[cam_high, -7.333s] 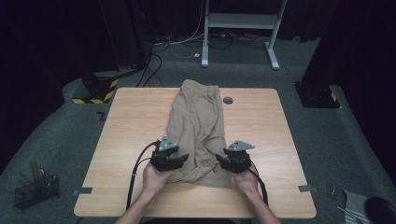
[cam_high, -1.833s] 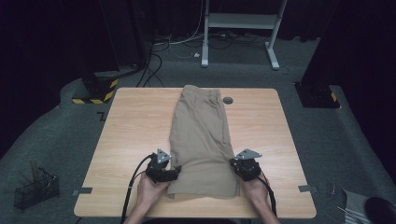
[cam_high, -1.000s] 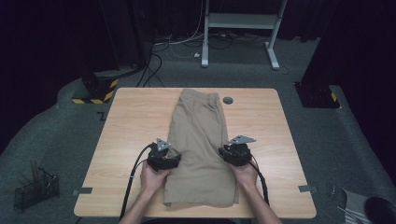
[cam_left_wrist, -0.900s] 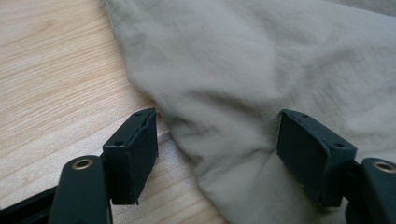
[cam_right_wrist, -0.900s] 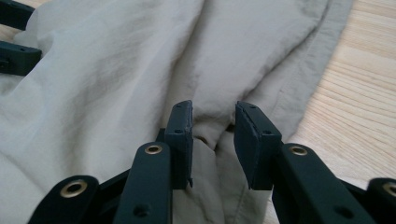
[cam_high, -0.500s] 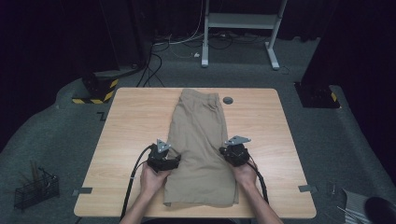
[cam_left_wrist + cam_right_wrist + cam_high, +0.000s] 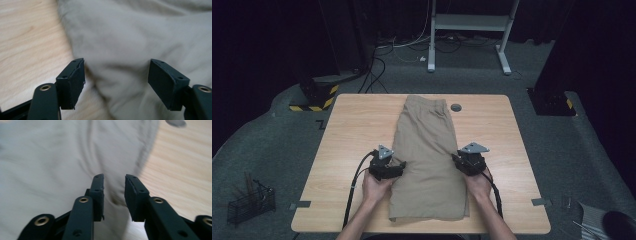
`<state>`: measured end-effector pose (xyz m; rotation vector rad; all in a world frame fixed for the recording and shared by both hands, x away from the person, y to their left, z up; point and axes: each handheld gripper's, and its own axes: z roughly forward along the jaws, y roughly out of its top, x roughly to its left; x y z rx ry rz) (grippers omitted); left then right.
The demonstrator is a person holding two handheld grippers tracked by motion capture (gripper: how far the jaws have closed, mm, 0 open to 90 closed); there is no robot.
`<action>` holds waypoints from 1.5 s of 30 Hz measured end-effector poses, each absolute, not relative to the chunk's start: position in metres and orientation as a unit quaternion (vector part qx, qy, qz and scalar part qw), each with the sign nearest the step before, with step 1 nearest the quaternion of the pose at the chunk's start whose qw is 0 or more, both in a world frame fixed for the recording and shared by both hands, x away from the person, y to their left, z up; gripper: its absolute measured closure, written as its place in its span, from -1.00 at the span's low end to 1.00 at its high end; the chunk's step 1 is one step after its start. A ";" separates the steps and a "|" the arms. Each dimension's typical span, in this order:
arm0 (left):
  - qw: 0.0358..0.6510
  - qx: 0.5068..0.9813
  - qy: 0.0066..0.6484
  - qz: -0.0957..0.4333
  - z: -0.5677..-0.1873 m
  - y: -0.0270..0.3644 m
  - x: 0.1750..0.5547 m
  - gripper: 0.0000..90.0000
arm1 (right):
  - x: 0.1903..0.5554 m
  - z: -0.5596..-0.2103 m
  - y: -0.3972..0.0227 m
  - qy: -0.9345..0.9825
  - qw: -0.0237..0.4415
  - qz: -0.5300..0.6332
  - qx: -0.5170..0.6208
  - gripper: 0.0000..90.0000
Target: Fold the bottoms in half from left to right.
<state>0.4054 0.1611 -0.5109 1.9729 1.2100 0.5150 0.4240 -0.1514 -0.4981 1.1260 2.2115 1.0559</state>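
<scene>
On the wooden table [image 7: 347, 130] lie the khaki shorts [image 7: 429, 150], flat and long, their long axis running straight away from the person: waistband at the far edge, leg hems at the near edge, down the middle of the tabletop. Over at the left edge of the cloth sits the left gripper [image 7: 398, 165], held in the left hand [image 7: 377, 186], nose turned in toward the fabric. Its own view shows the left gripper [image 7: 116, 75] with jaws spread wide, one pad over bare wood, the other over the cloth, the hem edge between them and nothing pinched. Across the shorts, at their right edge, comes the right gripper [image 7: 458, 159] in the right hand [image 7: 479, 182]. Close up, the right gripper [image 7: 114, 187] has jaws that have just been opening, now a narrow gap, a fold of fabric in between, pads not pressing. Beyond it, a small grey disc [image 7: 456, 107] rests on the table just beside the waistband.
</scene>
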 end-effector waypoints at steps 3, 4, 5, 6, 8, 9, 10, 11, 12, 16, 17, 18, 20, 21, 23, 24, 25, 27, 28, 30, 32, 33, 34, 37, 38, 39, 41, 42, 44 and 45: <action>0.370 0.776 0.471 0.200 -0.515 0.155 0.411 -0.33 | 0.425 -0.503 -0.140 0.816 0.209 0.372 0.389 0.52; 0.365 0.778 0.472 0.195 -0.518 0.154 0.413 -0.33 | 0.426 -0.506 -0.139 0.820 0.204 0.366 0.390 0.51; 0.361 0.780 0.476 0.185 -0.522 0.154 0.414 -0.33 | 0.428 -0.510 -0.137 0.824 0.198 0.359 0.391 0.50; 0.362 0.781 0.474 0.185 -0.524 0.155 0.414 -0.35 | 0.430 -0.516 -0.137 0.830 0.185 0.350 0.394 0.47; 0.364 0.780 0.474 0.186 -0.524 0.156 0.412 -0.35 | 0.428 -0.521 -0.140 0.825 0.178 0.356 0.401 0.45; 0.362 0.781 0.473 0.186 -0.524 0.156 0.412 -0.35 | 0.427 -0.521 -0.141 0.825 0.179 0.357 0.400 0.45; 0.358 0.783 0.473 0.189 -0.524 0.156 0.410 -0.35 | 0.425 -0.521 -0.141 0.825 0.181 0.357 0.400 0.45; 0.354 0.784 0.472 0.192 -0.524 0.156 0.408 -0.36 | 0.422 -0.522 -0.141 0.826 0.184 0.355 0.397 0.45; 0.354 0.784 0.472 0.194 -0.525 0.156 0.404 -0.36 | 0.419 -0.522 -0.141 0.826 0.185 0.356 0.396 0.45; 0.360 0.784 0.463 0.201 -0.527 0.159 0.381 -0.34 | 0.401 -0.523 -0.144 0.826 0.186 0.360 0.392 0.45; 0.360 0.786 0.461 0.201 -0.526 0.160 0.376 -0.33 | 0.393 -0.523 -0.144 0.828 0.184 0.362 0.388 0.46; 0.359 0.788 0.459 0.197 -0.526 0.161 0.369 -0.33 | 0.388 -0.523 -0.144 0.829 0.181 0.362 0.386 0.45; 0.357 0.795 0.453 0.191 -0.525 0.163 0.358 -0.33 | 0.379 -0.521 -0.145 0.837 0.174 0.357 0.375 0.45; 0.356 0.797 0.451 0.187 -0.524 0.164 0.355 -0.32 | 0.376 -0.520 -0.145 0.843 0.172 0.353 0.368 0.45; 0.361 0.794 0.455 0.179 -0.521 0.167 0.356 -0.32 | 0.373 -0.517 -0.146 0.844 0.175 0.349 0.368 0.43; 0.370 0.788 0.457 0.185 -0.518 0.167 0.359 -0.31 | 0.375 -0.515 -0.147 0.839 0.182 0.355 0.370 0.43; 0.377 0.783 0.458 0.188 -0.515 0.167 0.363 -0.30 | 0.380 -0.511 -0.150 0.829 0.188 0.363 0.381 0.43; 0.395 0.776 0.455 0.187 -0.509 0.165 0.373 -0.30 | 0.392 -0.504 -0.153 0.813 0.192 0.378 0.399 0.43; 0.399 0.773 0.456 0.187 -0.507 0.164 0.377 -0.30 | 0.398 -0.502 -0.153 0.806 0.195 0.380 0.409 0.43; 0.396 0.774 0.457 0.189 -0.506 0.159 0.390 -0.31 | 0.412 -0.500 -0.152 0.798 0.199 0.377 0.425 0.42; 0.384 0.778 0.459 0.190 -0.508 0.153 0.401 -0.31 | 0.423 -0.502 -0.149 0.795 0.199 0.373 0.434 0.42; 0.374 0.783 0.459 0.191 -0.511 0.151 0.405 -0.31 | 0.429 -0.503 -0.147 0.796 0.196 0.369 0.438 0.46; 0.368 0.785 0.460 0.191 -0.514 0.148 0.408 -0.31 | 0.433 -0.506 -0.145 0.798 0.190 0.364 0.442 0.57; 0.348 0.795 0.458 0.194 -0.522 0.146 0.410 -0.29 | 0.441 -0.514 -0.142 0.813 0.196 0.339 0.432 0.92; 0.351 0.793 0.456 0.198 -0.523 0.146 0.409 -0.29 | 0.443 -0.516 -0.145 0.810 0.200 0.335 0.438 0.93; 0.352 0.793 0.455 0.199 -0.524 0.146 0.408 -0.29 | 0.445 -0.516 -0.148 0.805 0.202 0.336 0.445 0.93; 0.352 0.794 0.453 0.203 -0.524 0.146 0.407 -0.29 | 0.449 -0.516 -0.157 0.795 0.196 0.342 0.461 0.92; 0.351 0.794 0.453 0.203 -0.524 0.146 0.407 -0.28 | 0.449 -0.515 -0.160 0.793 0.192 0.346 0.464 0.89; 0.351 0.791 0.457 0.205 -0.524 0.145 0.406 -0.28 | 0.444 -0.513 -0.158 0.792 0.205 0.343 0.461 0.75; 0.351 0.791 0.456 0.206 -0.524 0.145 0.405 -0.26 | 0.440 -0.511 -0.156 0.796 0.209 0.347 0.450 0.66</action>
